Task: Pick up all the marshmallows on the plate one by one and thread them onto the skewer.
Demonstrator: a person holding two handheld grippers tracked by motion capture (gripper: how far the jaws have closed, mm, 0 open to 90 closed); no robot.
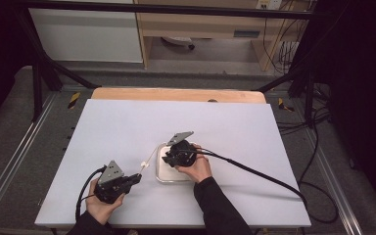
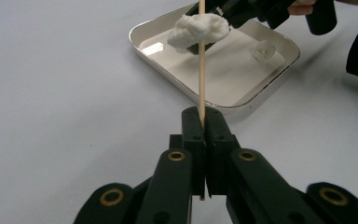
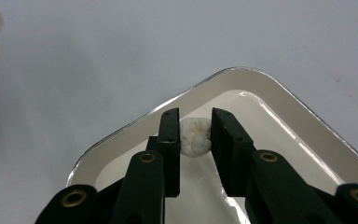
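White marshmallow-like lump (image 2: 198,29) already threaded on wooden skewer (image 2: 201,70); left gripper (image 2: 202,122) pinches skewer's lower end, jaws pressed together on stick, near table's front-left. Second white lump (image 3: 195,136) lies in shallow white tray (image 3: 261,88) at table middle. Right gripper (image 3: 195,126) straddles it, jaws close on both sides, contact hard to confirm. Judgement: one piece skewered, second being picked up, threading left. Skewer tip cut off at top edge of left gripper view; lump material uncertain.
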